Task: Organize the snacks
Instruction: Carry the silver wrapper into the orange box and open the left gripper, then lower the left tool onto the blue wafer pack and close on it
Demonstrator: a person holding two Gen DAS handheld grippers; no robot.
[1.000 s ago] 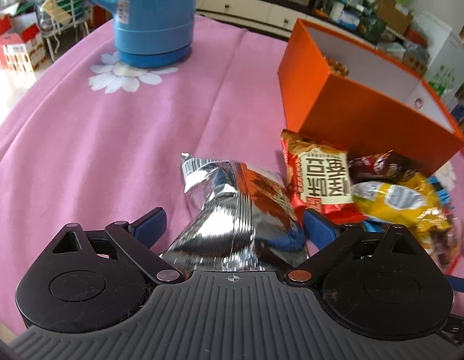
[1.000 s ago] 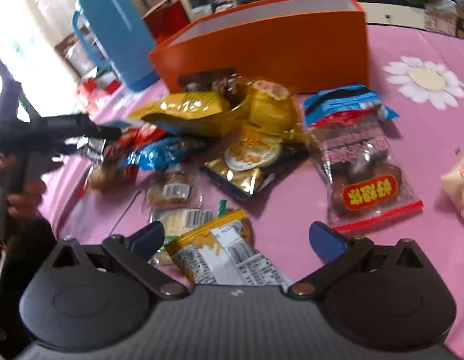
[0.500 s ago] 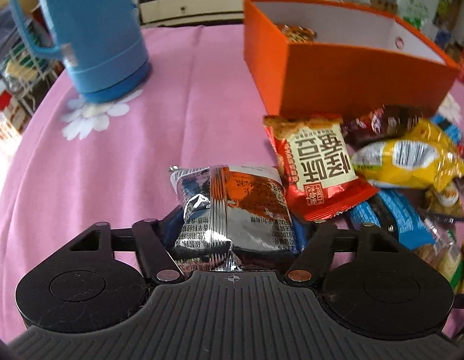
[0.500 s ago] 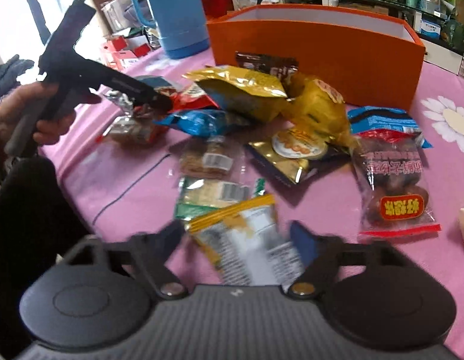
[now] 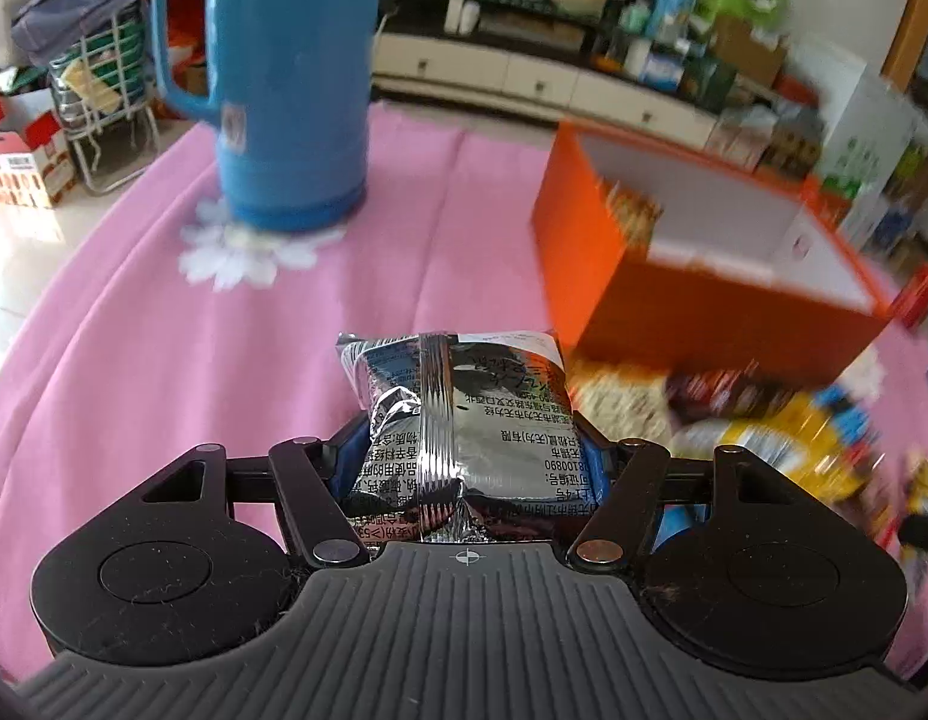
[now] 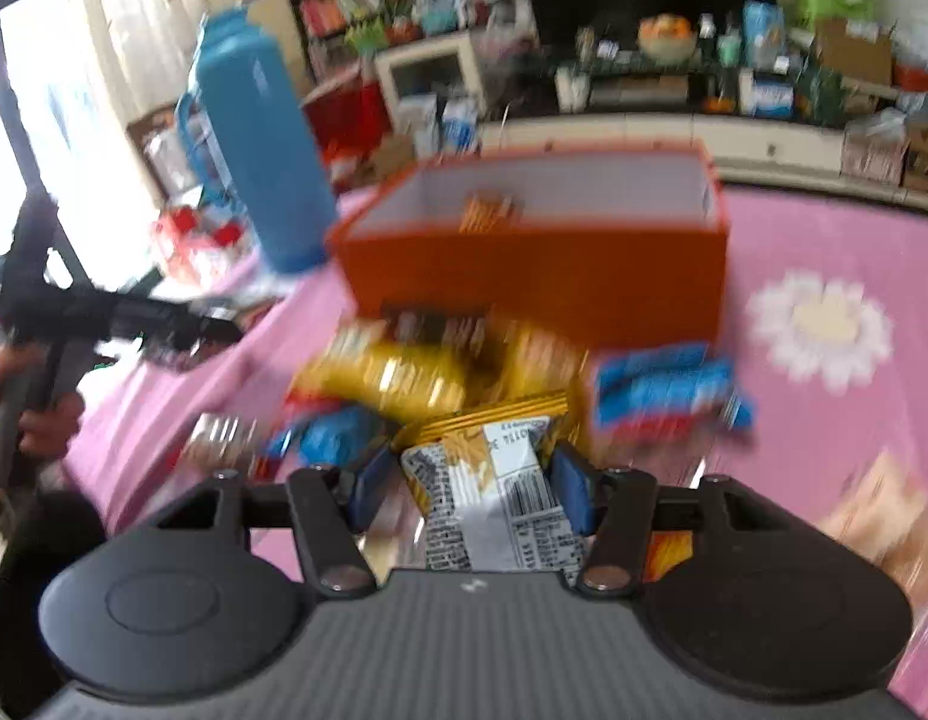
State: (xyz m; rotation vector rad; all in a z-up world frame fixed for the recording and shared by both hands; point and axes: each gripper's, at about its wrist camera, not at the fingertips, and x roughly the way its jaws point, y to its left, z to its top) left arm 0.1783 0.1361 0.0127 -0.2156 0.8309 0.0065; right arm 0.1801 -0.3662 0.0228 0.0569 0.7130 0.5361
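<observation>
We have a snack in each gripper. Our left gripper is clamped on a silver foil packet, its blue pads pressing both sides; the packet's back faces the camera, with a crimped centre seam and rows of black Chinese print seen upside down, among which the digits "8100890" can be made out. Our right gripper grips a white and yellow packet with a gold top edge, a barcode and small black print too blurred to read. Ahead of both stands the open orange box with a white inside, one snack packet already in it. Between the box and our grippers lies the heap of loose snacks: yellow, blue and red wrappers, their lettering smeared by blur. All of it rests on a pink tablecloth printed with white daisies. A tall blue thermos jug with a small illegible label stands to the left of the box. In the right wrist view a hand holds the left gripper's handle.
</observation>
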